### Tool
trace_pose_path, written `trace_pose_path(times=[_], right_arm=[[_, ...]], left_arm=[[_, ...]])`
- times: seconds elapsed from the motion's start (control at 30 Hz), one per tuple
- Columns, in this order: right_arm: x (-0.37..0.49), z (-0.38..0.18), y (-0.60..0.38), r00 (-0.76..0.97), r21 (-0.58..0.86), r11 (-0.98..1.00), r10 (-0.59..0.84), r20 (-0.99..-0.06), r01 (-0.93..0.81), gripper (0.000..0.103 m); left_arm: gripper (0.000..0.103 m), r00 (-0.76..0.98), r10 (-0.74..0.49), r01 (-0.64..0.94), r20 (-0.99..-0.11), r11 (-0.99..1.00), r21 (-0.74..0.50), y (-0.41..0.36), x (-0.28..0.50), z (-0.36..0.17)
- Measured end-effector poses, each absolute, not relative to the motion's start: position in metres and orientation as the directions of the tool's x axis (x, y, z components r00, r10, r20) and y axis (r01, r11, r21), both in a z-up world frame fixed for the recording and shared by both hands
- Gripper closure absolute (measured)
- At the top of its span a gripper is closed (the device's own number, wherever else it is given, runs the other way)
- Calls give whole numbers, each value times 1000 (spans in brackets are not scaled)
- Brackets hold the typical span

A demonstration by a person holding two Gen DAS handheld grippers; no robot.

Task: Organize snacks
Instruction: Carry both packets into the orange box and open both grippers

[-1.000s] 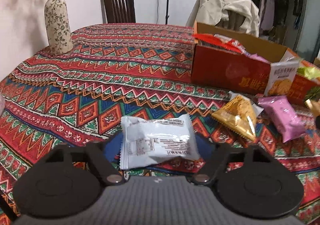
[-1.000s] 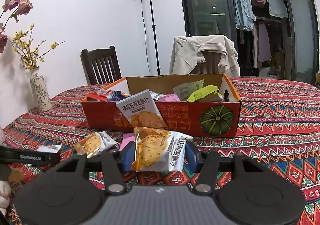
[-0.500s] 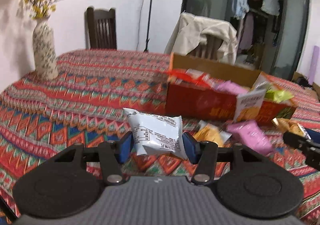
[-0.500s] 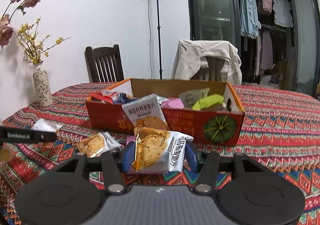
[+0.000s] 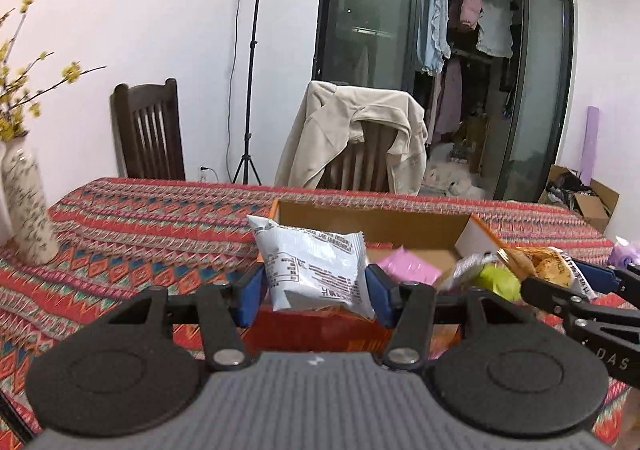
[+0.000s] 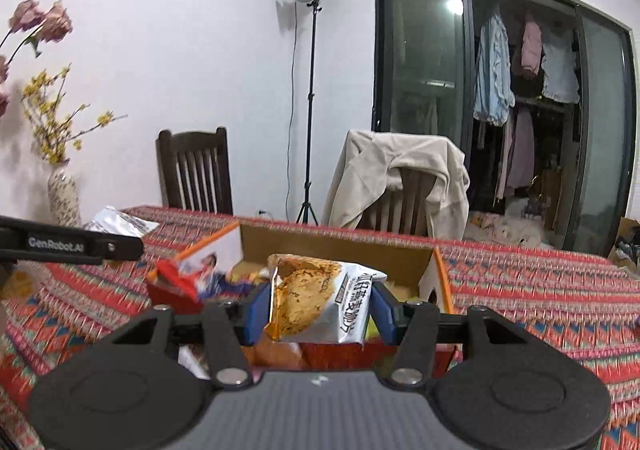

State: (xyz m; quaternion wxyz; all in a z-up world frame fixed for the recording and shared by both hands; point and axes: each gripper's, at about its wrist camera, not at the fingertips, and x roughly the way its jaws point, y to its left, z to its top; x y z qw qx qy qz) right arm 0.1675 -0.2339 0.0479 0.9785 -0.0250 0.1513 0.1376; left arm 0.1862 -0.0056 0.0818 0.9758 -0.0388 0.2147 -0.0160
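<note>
— What's the left gripper (image 5: 316, 284) got?

— A white snack packet (image 5: 314, 268), pinched between its two blue pads (image 5: 252, 290) at the centre of the left wrist view. The packet stands upright, printed side toward the camera, and it hangs in front of the open cardboard box (image 5: 372, 220).

— And the other one?

— The right gripper (image 6: 318, 304) is clamped on a cracker packet (image 6: 316, 298), orange and silver, at the middle of its own view. In the left view that same packet shows at the right edge, over the box's right end.

— Where does the box sit?

— On the patterned tablecloth (image 5: 140, 234), centre of both views. Its front wall is red and its flaps are up. Inside, I can see a pink packet (image 5: 408, 270) and a lime-green one (image 5: 496, 280) toward the right of the left view. In the right view a red wrapper (image 6: 176, 276) lies at the box's left end.

— Anything else on the table?

— A flowered vase (image 5: 26, 210) at the far left, with yellow blossoms.
</note>
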Motion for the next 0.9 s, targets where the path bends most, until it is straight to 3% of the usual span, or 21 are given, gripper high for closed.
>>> trace_pose_path(times=[0.37,0.6,0.8,0.83,0.9], right_arm=[[238,64,-232,943,53,978,207,-259,-200,50],[269,39,-240,944,75,984,179,-277,-164,50],[281,19,-248,927,113,977,209,-312,-182,50],[284,17,-248,922,117,975,216,-321,-188,48],[286,11,-247,913,119,974,223,-342,-193,41]], left_arm=[[48,927,-42,-2,-372,993,-116,-25,246,88],[48,932,-10,-29,-363,994,-101,-31,276,64],[48,914,-16,-27,-404,995,-99,-22,289,41],[47,914,-20,-26,-406,994,-106,-20,289,40],[30,916,-20,-31,-401,992,-121,-17,287,39]])
